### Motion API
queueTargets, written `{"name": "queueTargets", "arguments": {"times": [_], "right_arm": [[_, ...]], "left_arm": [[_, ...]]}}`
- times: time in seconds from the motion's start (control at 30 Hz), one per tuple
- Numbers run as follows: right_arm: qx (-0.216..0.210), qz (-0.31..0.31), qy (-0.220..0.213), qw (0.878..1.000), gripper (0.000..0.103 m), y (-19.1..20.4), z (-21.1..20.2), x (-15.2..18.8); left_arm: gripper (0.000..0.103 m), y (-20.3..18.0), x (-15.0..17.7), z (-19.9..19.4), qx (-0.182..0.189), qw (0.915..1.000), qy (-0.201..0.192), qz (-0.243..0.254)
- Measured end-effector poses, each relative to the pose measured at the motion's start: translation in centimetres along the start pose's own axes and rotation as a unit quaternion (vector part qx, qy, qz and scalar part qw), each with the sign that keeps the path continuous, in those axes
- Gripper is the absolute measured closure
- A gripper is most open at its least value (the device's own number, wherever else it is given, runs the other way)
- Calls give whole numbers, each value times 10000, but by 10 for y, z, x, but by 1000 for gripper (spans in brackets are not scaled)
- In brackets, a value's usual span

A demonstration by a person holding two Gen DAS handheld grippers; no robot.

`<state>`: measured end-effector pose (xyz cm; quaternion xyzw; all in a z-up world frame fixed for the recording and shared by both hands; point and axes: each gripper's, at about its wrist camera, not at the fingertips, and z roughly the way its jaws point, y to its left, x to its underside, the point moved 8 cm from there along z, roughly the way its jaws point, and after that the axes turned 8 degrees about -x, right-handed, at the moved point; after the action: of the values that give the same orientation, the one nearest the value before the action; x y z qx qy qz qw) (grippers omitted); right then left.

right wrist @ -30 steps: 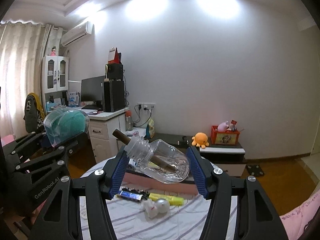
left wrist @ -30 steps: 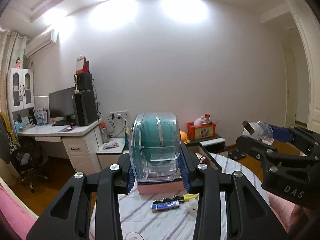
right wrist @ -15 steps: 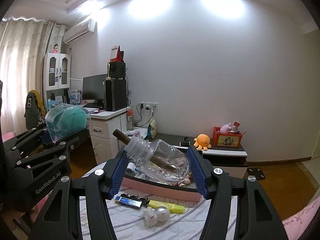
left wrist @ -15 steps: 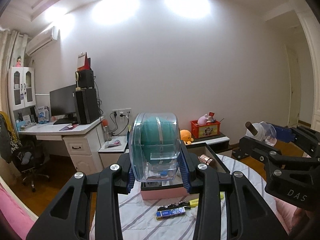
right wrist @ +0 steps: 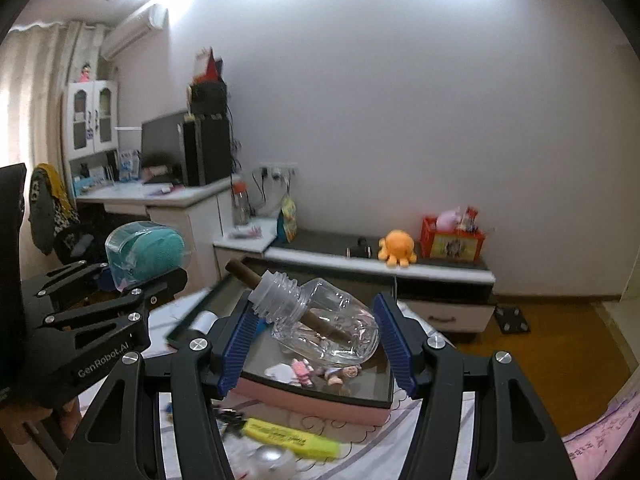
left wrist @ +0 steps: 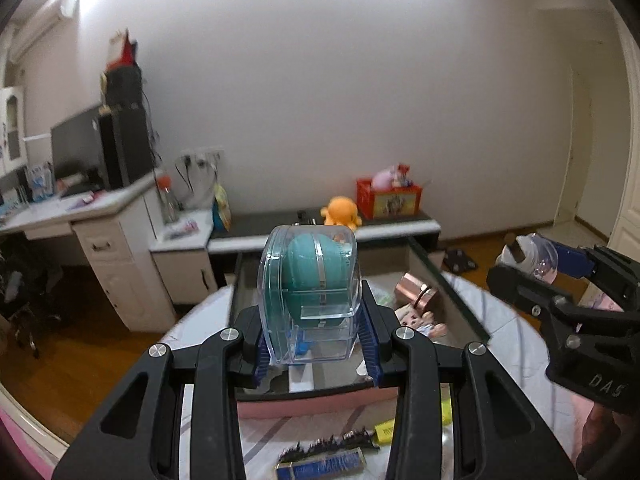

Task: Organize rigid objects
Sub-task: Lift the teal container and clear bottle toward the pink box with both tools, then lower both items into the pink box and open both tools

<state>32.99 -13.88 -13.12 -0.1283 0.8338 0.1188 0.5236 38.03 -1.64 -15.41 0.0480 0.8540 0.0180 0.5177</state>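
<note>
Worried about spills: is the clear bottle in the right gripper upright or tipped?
Tipped. The clear bottle lies tilted between the right gripper jaws, uncapped neck up-left, a brown stick poking out.

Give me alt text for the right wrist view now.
The right gripper holds a clear bottle with a brown stick inside, above a pink box. At left, the left gripper holds a clear case; a yellow highlighter lies below.

Home bedroom: desk (left wrist: 80, 208), plush octopus (left wrist: 340, 211)
</note>
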Motion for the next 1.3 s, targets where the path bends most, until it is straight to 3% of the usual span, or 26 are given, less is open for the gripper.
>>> {"name": "queueTargets", "arguments": {"times": [0.33,0.53,0.73,0.8,0.9,1.0,1.3], "right_arm": [[10,135,1050,9944,42,-25,97,53],[206,-81,1074,9940,42,-28,100,54],[248,-56,1058,9941,42,-34,98,52],[248,-58,1078,9938,42,-35,103,52],[259,-79,1094,9936,42,-35,103,52],[256,-76,1085,9937,42,-32,103,49],[-233,-202,1178,9926,42,1,112,48]], "left_arm": [[66,-21,39,95,26,9949,963,284],[62,-25,41,103,-15,9952,881,415],[40,-17,29,91,-273,9974,516,427],[24,-9,25,84,-515,9971,371,409],[8,0,19,73,-535,9978,255,309],[1,9,15,64,-615,9975,209,264],[0,50,32,55,-884,9951,434,-2]]}}
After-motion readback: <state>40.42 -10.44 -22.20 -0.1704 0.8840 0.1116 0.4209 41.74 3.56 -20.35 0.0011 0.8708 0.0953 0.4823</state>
